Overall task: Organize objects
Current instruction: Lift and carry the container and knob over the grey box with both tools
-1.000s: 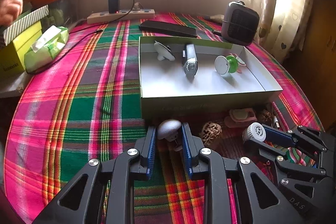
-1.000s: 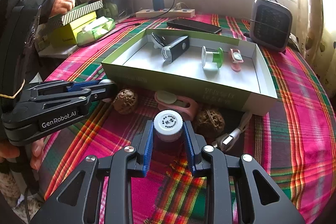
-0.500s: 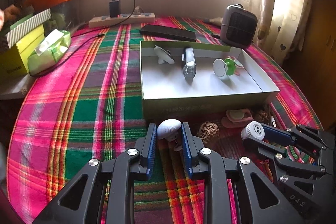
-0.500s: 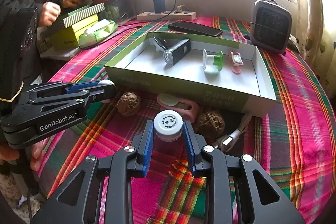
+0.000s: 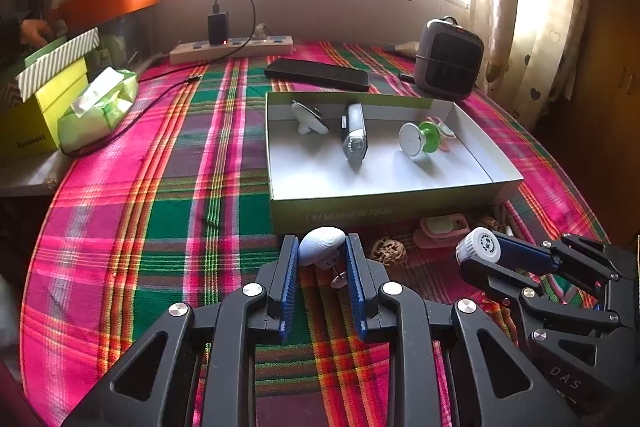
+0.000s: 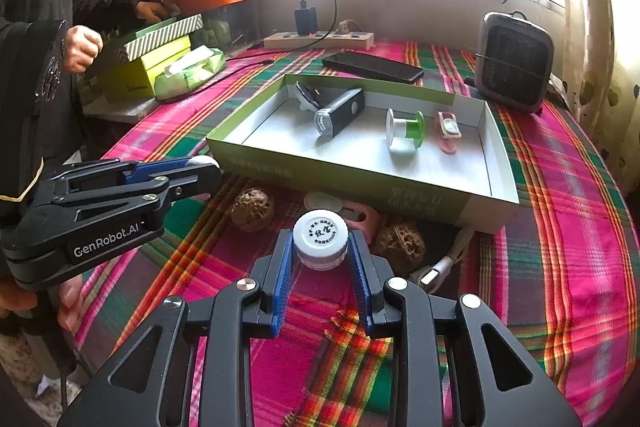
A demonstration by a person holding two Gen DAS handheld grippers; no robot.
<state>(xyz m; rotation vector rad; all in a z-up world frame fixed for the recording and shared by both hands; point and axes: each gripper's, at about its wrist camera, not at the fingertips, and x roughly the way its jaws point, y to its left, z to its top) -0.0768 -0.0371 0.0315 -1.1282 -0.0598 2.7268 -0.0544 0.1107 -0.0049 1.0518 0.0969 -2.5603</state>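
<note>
Plaid desk [image 5: 168, 211] by a bright window; my left claw [image 5: 322, 254] grips a white knob [image 5: 321, 245], my right claw [image 6: 320, 251] a small bottle [image 6: 320, 239], before the box [image 6: 360, 175].

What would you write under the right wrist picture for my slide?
Right gripper holds a white-capped jar above the plaid tablecloth, facing the open box.

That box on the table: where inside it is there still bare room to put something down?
The box has bare floor along its near wall, in front of the flashlight, spool and pink clip, and in its near left corner. The far side holds those items in a row. Outside, the strip under the near wall is crowded with walnuts, a pink case and a cable.
</note>
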